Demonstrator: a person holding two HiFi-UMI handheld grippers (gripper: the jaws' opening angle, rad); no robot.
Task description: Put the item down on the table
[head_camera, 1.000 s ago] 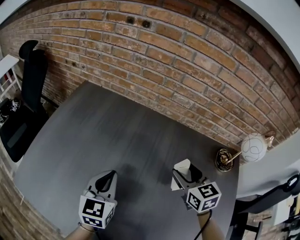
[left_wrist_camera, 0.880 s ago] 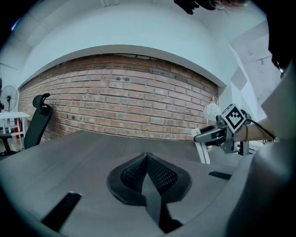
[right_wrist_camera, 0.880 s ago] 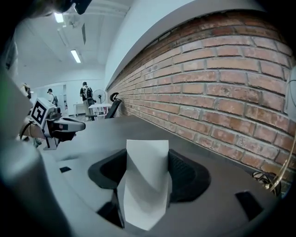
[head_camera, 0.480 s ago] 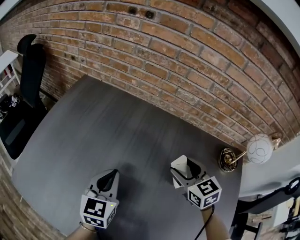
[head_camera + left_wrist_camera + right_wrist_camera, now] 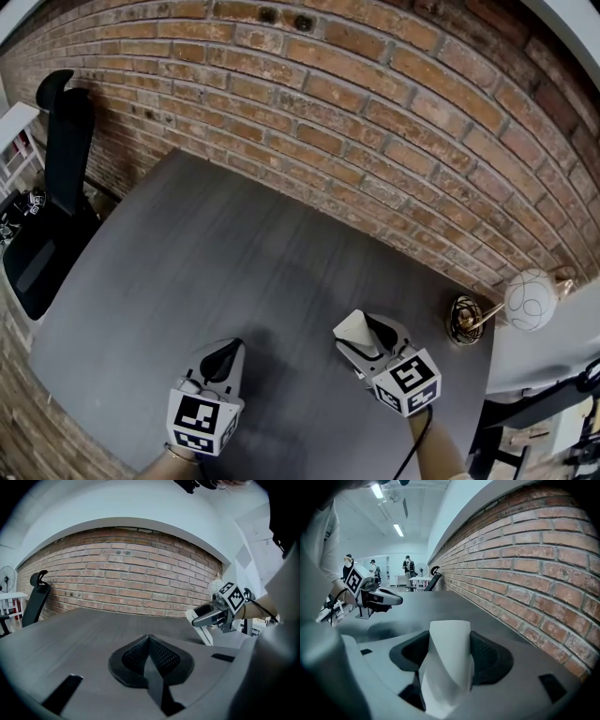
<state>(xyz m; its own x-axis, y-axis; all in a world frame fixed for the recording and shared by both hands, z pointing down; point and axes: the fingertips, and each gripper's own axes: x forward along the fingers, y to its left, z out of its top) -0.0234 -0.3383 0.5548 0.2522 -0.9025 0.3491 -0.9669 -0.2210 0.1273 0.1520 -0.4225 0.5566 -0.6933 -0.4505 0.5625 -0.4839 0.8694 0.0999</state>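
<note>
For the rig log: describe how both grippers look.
Both the left gripper and right gripper have pale grey bodies, black textured pads and a cube with black-and-white square markers. A black cable trails from the right one.

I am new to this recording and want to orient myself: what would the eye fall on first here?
First, the white curled sheet gripped in the right tongs, over the near right part of the dark grey table. The left tongs, shut and empty, hang to its left. Behind runs a red brick wall, with a white ball on a brass stand at the table's right corner.
</note>
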